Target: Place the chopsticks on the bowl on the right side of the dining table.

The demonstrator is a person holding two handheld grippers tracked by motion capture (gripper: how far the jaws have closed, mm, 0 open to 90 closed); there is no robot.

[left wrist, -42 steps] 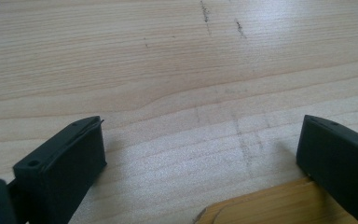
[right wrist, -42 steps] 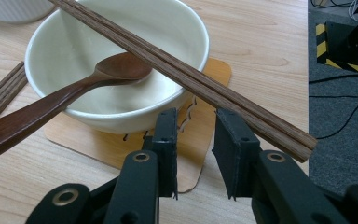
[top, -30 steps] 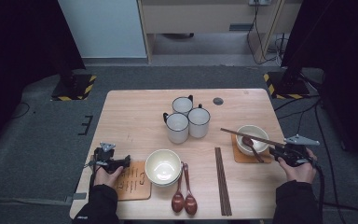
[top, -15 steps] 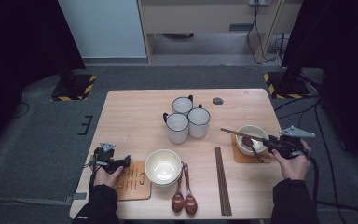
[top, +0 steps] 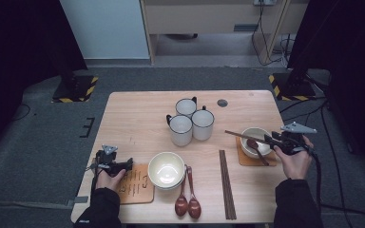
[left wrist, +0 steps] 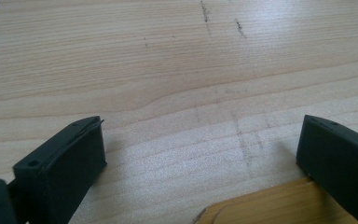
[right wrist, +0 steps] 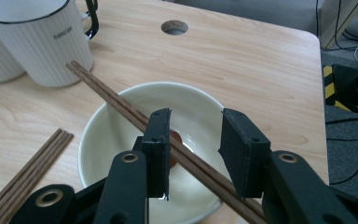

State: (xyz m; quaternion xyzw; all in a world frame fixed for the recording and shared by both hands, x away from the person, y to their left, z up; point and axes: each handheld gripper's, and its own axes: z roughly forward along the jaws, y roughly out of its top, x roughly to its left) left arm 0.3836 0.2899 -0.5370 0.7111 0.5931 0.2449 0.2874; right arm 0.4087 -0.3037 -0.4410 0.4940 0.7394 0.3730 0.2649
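right gripper (right wrist: 193, 154): jaws part-open around chopsticks (right wrist: 121, 105) lying across the bowl (right wrist: 98, 135); close squarely, lift level.
left gripper (left wrist: 200, 154): wide, empty, over tabletop (left wrist: 168, 60).

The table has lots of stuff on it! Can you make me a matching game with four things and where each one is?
Things:
1. Three mugs
2. Two spoons
3. Chopsticks over the small bowl
4. Left gripper

Places:
A. Between the right gripper's open jaws
B. Middle of the table, far side
C. Beside the big bowl, near edge
D. By the wooden board

Pairs: 1-B, 2-C, 3-A, 4-D
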